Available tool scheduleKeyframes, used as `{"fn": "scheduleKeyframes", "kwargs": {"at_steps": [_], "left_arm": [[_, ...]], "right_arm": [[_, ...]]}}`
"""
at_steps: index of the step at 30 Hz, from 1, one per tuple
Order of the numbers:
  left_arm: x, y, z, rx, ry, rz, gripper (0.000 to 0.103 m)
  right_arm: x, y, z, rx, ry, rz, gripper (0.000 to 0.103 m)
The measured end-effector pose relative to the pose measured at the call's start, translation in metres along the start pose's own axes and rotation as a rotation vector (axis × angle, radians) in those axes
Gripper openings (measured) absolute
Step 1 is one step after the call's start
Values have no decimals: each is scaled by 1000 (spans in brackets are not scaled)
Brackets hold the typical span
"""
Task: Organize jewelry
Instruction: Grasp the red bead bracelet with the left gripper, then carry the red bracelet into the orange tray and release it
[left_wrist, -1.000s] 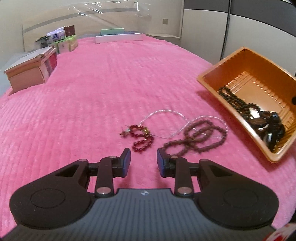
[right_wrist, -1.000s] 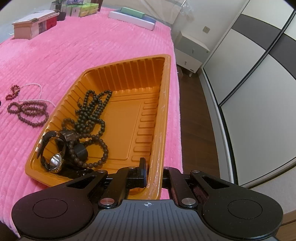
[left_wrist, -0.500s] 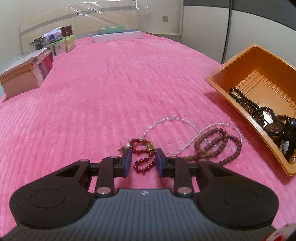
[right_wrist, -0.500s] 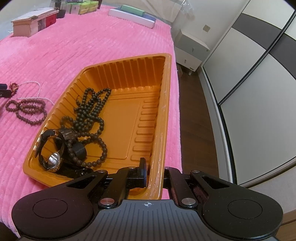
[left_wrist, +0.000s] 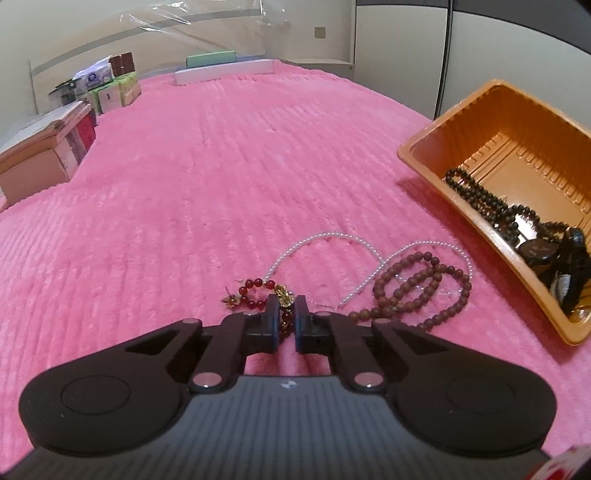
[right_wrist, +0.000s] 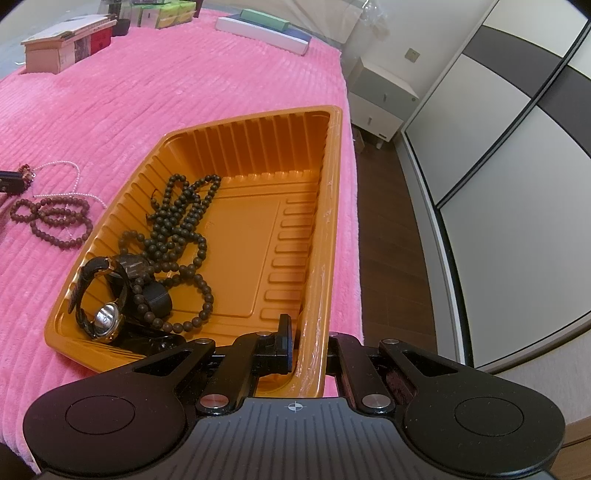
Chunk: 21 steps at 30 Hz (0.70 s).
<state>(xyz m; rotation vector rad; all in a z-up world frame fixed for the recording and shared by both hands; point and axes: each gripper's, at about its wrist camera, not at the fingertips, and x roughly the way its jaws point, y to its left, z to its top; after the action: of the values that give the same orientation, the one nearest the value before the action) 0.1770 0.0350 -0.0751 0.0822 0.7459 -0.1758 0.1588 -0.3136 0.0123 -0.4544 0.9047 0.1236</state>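
Observation:
On the pink blanket lies a red bead bracelet (left_wrist: 255, 284) with a gold charm. My left gripper (left_wrist: 286, 314) is closing on it, and its pads pinch the charm end. A brown bead bracelet (left_wrist: 417, 288) and a thin pearl necklace (left_wrist: 332, 236) lie just to the right. The orange tray (left_wrist: 461, 114) stands further right. My right gripper (right_wrist: 306, 343) is shut on the near wall of the tray (right_wrist: 332, 184). Inside the tray are a dark bead string (right_wrist: 181, 218) and a watch (right_wrist: 105, 317).
Boxes (left_wrist: 44, 155) and tissue packs (left_wrist: 110, 88) line the far left of the bed. A long white box (left_wrist: 225, 72) lies at the far end. The bed's edge runs just right of the tray, with wooden floor (right_wrist: 391, 221) and a white nightstand (right_wrist: 380, 107) beyond.
My left gripper moved forward over the red bracelet and its jaws narrowed around the charm end. The right gripper and tray stayed put.

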Motion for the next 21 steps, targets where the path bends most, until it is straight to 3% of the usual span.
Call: {"fn": "scheduleKeyframes", "kwargs": {"at_steps": [21], "left_arm": [[-66, -9, 39, 25, -104, -16, 6]], "right_arm": [[-1, 0, 0, 0, -2, 1, 4]]}}
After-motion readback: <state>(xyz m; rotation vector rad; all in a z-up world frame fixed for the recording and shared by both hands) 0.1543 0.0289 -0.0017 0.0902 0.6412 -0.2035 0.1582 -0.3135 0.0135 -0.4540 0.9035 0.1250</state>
